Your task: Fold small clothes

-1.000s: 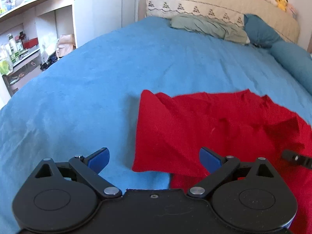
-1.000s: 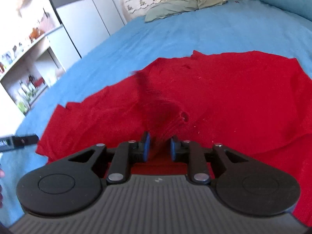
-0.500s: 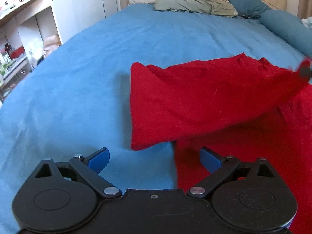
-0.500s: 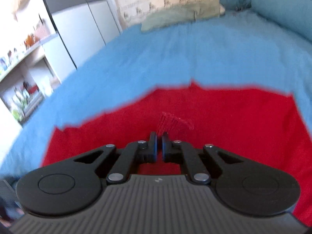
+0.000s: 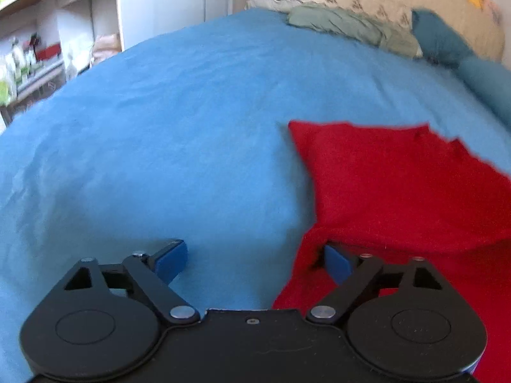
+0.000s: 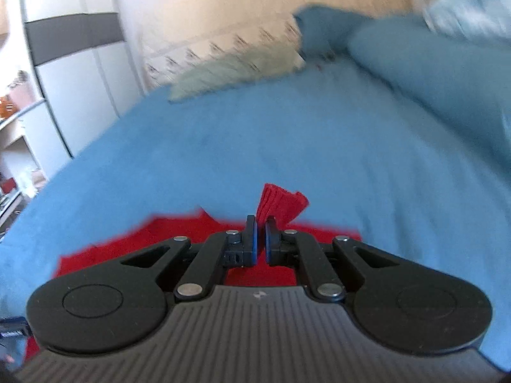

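A red garment (image 5: 399, 191) lies on the blue bedspread (image 5: 191, 127), partly doubled over itself. My left gripper (image 5: 252, 260) is open low over the bed; the garment's left edge lies against its right finger (image 5: 335, 263). My right gripper (image 6: 260, 234) is shut on a bunched bit of the red garment (image 6: 281, 202), which sticks up past the fingertips. The rest of the garment (image 6: 179, 233) hangs and lies below the right gripper.
Pillows (image 5: 345, 25) and a blue bolster (image 6: 431, 63) lie at the head of the bed. White shelves (image 5: 48, 57) with small items stand to the left. A white wardrobe (image 6: 70, 79) stands at the back left.
My right gripper has lifted and carried the pinched cloth toward the head of the bed, folding the garment over. The left gripper has dropped lower and closer to the garment's left edge.
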`<state>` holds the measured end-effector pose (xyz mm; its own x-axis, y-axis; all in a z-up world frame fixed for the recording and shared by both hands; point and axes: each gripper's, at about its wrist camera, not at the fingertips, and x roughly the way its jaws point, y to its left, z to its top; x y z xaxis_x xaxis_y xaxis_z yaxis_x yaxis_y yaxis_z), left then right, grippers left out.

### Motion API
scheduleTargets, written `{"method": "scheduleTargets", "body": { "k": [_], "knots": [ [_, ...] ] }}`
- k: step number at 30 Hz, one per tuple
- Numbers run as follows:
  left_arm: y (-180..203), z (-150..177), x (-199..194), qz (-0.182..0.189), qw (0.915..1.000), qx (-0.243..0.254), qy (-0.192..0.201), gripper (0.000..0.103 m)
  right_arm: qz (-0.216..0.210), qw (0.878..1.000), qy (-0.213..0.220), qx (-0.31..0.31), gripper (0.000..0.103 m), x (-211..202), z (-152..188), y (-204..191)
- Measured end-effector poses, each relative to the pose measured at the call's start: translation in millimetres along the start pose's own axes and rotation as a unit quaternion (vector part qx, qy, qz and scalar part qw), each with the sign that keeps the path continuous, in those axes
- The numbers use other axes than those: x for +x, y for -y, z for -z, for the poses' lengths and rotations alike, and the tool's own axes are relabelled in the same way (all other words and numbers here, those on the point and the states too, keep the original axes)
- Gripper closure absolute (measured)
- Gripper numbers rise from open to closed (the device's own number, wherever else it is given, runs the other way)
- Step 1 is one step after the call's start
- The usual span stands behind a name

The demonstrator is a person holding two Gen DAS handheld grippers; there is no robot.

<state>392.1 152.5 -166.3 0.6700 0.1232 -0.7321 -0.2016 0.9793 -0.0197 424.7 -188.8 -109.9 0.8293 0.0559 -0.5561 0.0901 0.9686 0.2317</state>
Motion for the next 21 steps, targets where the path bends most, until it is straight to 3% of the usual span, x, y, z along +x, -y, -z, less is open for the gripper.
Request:
{"method": "scheduleTargets", "body": {
  "k": [4, 8, 10, 11, 12, 14, 17, 21],
  "knots": [
    [-2.0, 3.9, -3.6, -0.012, 0.9998, 0.014, -0.007, 0.011, 0.013, 0.999, -0.033, 0.035, 0.083, 9.2, 41.0, 32.9],
    [0.8, 1.6, -14.6, -0.017, 0.9998, 0.006, -0.013, 0.016, 0.008, 0.999, -0.042, 0.004, 0.079, 2.6, 60.0, 36.8],
    [13.9, -3.3, -30.4, -0.009, 0.9993, 0.029, 0.023, 0.014, 0.005, 0.999, -0.036, -0.009, 0.053, -9.2, 60.1, 32.6],
    [20.8, -4.0, -38.9, 0.003, 0.9979, 0.045, 0.047, 0.011, 0.000, 1.000, -0.019, -0.023, 0.020, -18.0, 63.5, 25.3],
    [29.1, -4.4, -47.8, 0.024, 0.9953, 0.059, 0.072, 0.007, -0.002, 0.999, 0.002, -0.039, 0.002, -23.2, 64.2, 21.2],
    [41.7, -4.6, -53.2, 0.065, 0.9907, 0.067, 0.098, 0.002, -0.017, 0.996, 0.027, -0.082, 0.001, -27.4, 61.5, 6.6],
    [57.0, -2.7, -40.1, 0.114, 0.9870, 0.068, 0.090, 0.002, -0.034, 0.994, 0.016, -0.101, 0.001, -12.5, 63.0, -8.7],
    [60.9, 1.1, -10.0, 0.112, 0.9911, 0.054, 0.048, 0.004, -0.010, 0.994, 0.000, -0.107, 0.001, 13.6, 67.4, -12.6]
  ]
}}
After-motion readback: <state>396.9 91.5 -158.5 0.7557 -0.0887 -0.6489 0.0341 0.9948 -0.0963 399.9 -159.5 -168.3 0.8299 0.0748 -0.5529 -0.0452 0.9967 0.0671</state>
